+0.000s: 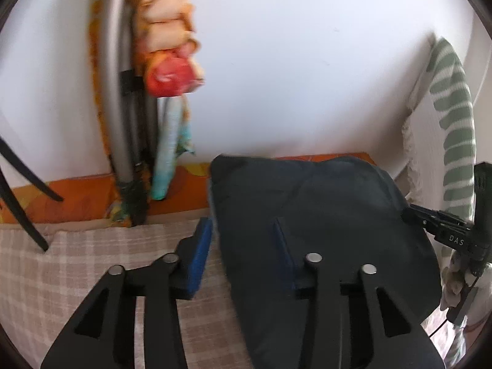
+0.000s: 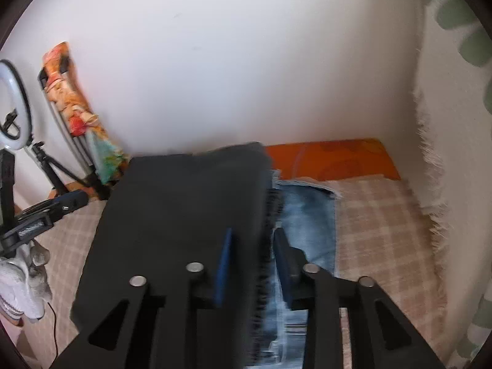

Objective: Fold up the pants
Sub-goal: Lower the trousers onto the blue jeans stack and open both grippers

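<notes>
Dark folded pants [image 1: 323,215] lie on a beige checked bedspread [image 1: 77,261]. My left gripper [image 1: 243,236] is open, its fingers straddling the pants' left edge. In the right wrist view the dark pants [image 2: 184,215] fill the middle. My right gripper [image 2: 252,246] is open, its fingers astride the pants' right edge. Light blue jeans [image 2: 307,218] lie flat beneath and to the right of the dark pants.
An orange sheet [image 2: 332,156] runs along the white wall at the back. A folded chair with colourful cloth [image 1: 147,92] leans on the wall. A ring light on a tripod [image 2: 12,104] stands at the left. A white and green striped towel [image 1: 452,123] hangs at the right.
</notes>
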